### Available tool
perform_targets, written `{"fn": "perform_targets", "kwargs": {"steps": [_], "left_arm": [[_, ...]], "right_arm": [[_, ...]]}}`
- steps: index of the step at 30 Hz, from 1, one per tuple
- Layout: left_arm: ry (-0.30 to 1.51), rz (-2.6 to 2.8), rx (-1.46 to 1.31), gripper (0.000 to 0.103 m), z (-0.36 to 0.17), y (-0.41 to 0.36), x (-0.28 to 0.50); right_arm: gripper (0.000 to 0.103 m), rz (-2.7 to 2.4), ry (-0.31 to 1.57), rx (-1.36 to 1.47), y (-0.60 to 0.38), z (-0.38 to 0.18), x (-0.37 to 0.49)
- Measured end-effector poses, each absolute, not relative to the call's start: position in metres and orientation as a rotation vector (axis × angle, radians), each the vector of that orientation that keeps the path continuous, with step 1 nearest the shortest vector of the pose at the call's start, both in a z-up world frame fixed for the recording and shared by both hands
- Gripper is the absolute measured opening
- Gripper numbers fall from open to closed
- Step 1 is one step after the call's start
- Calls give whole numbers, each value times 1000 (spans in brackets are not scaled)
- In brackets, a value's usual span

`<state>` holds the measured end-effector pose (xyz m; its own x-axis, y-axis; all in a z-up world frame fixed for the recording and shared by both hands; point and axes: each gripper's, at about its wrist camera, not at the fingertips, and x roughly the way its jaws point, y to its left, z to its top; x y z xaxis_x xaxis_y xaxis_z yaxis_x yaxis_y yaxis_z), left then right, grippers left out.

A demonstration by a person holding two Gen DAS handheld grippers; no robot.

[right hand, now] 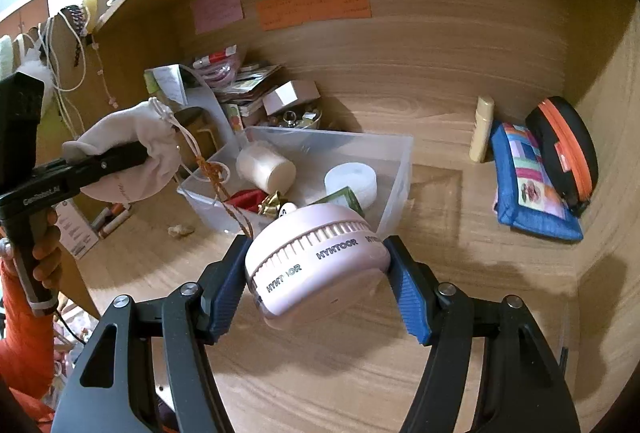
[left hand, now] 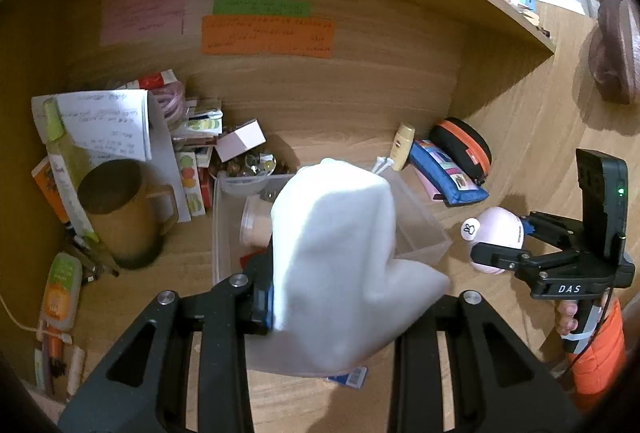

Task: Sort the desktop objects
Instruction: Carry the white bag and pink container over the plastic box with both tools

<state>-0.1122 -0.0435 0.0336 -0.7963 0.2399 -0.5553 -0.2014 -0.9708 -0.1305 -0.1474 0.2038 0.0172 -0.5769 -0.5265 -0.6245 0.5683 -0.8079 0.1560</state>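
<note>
Left gripper (left hand: 340,297) fingers clamp a white drawstring pouch (left hand: 336,265), held above the clear plastic bin (left hand: 424,233). Right gripper (right hand: 316,281) fingers grasp a pink round fan (right hand: 316,265), the bin (right hand: 396,169) just ahead of them on the table (right hand: 460,217).

Warm, dim light inside the wooden alcove; brighter daylight blows out upper corners of both views. Strong fisheye bending and dark vignette at edges. The white pouch (left hand: 336,265) looks overexposed and soft, possibly motion blur; note lettering unreadable.
</note>
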Motion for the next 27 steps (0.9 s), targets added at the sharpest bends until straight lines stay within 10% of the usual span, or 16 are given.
{"fn": "perform_targets", "kwargs": {"steps": [27], "left_arm": [[-97,2707,-1037,31,-11,-64,-204]], "right_arm": [[63,-2256,154,1012,128,-20,-241]]}}
